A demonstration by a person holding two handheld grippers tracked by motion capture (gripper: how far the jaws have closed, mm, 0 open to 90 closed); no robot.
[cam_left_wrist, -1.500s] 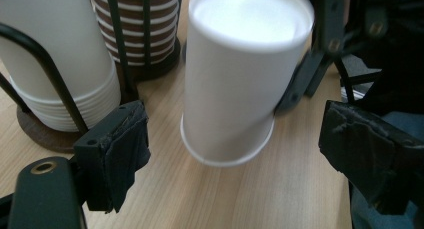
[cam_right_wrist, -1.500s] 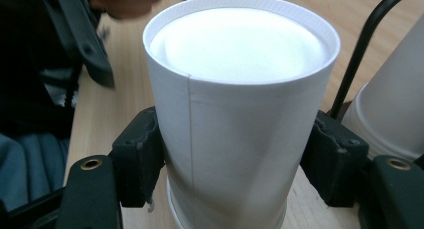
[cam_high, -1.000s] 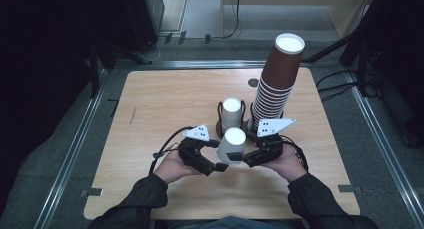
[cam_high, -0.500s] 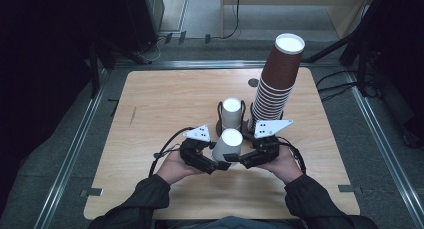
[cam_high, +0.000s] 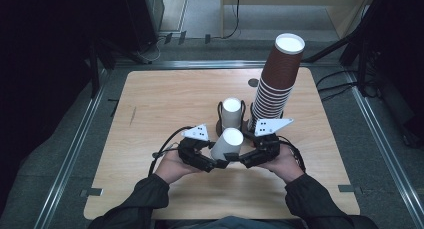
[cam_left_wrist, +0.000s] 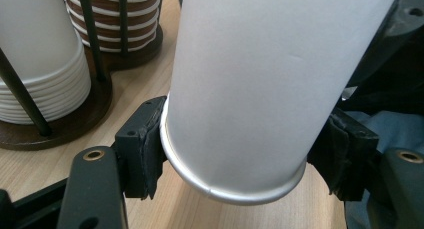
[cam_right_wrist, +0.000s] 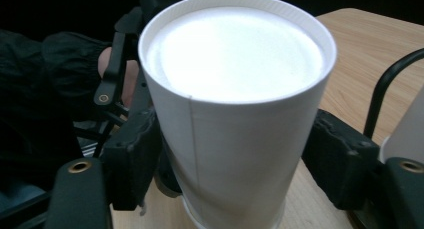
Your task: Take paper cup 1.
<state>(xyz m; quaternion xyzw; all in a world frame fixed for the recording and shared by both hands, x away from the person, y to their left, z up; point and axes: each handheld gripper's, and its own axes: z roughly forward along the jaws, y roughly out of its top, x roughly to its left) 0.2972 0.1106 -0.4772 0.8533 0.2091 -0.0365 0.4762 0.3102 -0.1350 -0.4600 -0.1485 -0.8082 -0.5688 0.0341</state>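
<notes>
High view: white paper cup (cam_high: 227, 144) upside down | left gripper (cam_high: 212, 163) just closed onto rim end | right gripper (cam_high: 239, 160) jaws easing apart, astride | risk: thin wall buckles under squeeze.

Both forearms reach in low, the left claw (cam_high: 216, 161) just closing, the right claw (cam_high: 239, 159) just easing wider.
</notes>
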